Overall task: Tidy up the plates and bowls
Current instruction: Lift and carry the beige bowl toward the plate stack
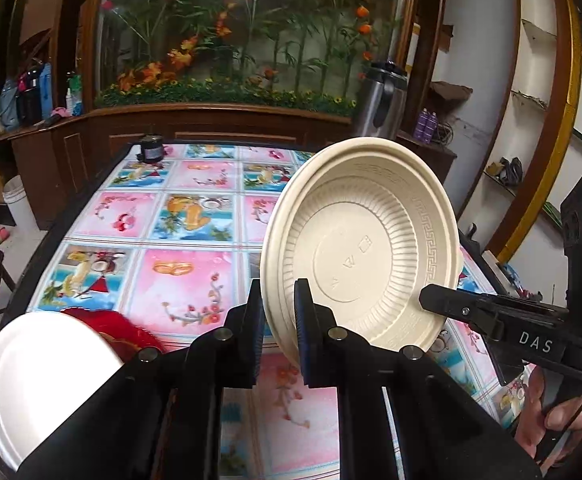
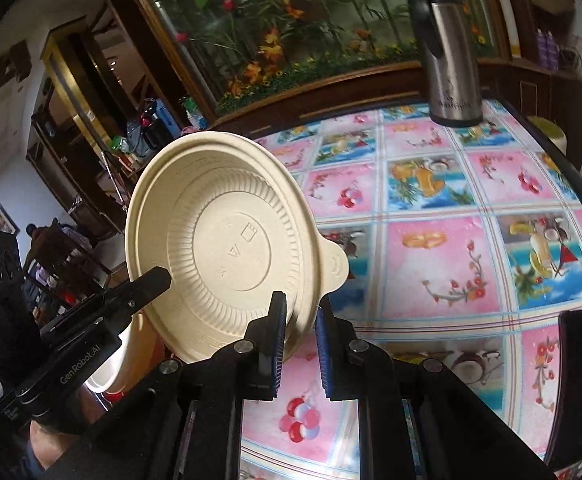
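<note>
Aloft above the table (image 1: 179, 280), the beige bowl (image 1: 361, 248) tilts on edge, its rim pinched by both claws: left claw (image 1: 279, 320) at its 7 o'clock, right claw (image 2: 299, 332) at 5; a white plate (image 1: 47, 380) lies at the left claw's 8 o'clock

A round cream-beige moulded bowl (image 1: 365, 248) has fine radial ribs around its base and a raised key-fret border along its rim. A glossy tablecloth (image 1: 179, 240) carries a grid of pink and sky-blue squares: the pink ones show orange rings, red cherries and curling flower sprays; the blue ones show yellow fruit. At the near left lie a plain white round plate (image 1: 47, 376) and a deep red plate (image 1: 115, 332). At the far right stands a brushed-silver flask (image 2: 449, 60) with black trim.
</note>
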